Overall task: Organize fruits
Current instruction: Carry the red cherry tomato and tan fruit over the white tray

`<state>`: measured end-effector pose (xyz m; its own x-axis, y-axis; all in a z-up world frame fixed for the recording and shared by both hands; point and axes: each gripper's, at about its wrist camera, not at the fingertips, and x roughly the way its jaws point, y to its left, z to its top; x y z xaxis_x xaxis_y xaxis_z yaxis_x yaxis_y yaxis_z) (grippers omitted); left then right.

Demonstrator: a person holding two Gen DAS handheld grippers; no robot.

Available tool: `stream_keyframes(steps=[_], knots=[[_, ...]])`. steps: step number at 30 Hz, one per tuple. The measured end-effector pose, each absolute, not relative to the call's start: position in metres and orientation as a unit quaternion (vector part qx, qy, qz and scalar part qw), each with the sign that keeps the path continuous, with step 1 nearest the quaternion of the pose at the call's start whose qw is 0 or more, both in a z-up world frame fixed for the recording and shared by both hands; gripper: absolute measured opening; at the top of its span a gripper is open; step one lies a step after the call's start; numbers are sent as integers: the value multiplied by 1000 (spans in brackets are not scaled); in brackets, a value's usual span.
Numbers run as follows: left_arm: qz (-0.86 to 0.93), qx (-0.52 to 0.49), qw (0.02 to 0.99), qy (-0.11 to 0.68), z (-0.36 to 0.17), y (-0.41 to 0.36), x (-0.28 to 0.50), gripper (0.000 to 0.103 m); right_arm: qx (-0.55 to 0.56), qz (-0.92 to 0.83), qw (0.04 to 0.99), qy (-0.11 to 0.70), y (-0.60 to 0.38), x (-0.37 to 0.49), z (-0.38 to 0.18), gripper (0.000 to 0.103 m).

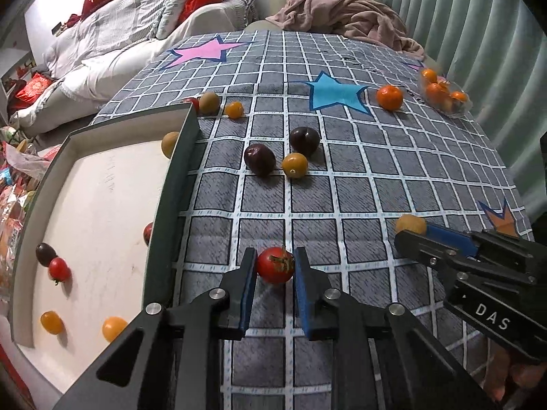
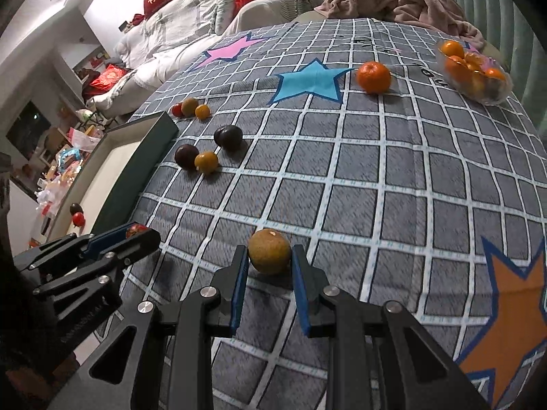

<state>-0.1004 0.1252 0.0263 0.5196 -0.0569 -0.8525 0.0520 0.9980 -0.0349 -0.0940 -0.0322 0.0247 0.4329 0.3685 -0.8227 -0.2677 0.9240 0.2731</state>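
Mounted low behind each pair of tongs, close over the checked cloth [image 1: 342, 184], facing toward the sofa [image 2: 191, 30]. Left view set nearer the tray [image 1: 102, 188]; right view further right, toward the orange star [image 2: 509, 307]. Shared: blue star [image 1: 336, 94], plums [image 2: 228, 137], tangerine [image 1: 389, 97], each other's tongs.

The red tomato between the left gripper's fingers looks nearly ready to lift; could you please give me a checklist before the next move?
1. Red tomato centred between left gripper fingers: ok.
2. Pads touching the tomato on both sides: cannot tell.
3. Tray wall is close on the left; carrying over it needs a lift first: not ok yet.
4. Bare landing space on the tray floor: ok.
5. Right gripper, around the brownish fruit, apart from the left: ok.
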Motion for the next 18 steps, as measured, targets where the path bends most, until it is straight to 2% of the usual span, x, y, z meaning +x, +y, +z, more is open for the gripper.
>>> stream_keyframes(steps=[18], knots=[[-33, -32, 887, 460, 53, 158, -130, 23, 28, 195, 847, 493, -6, -116, 46, 27]])
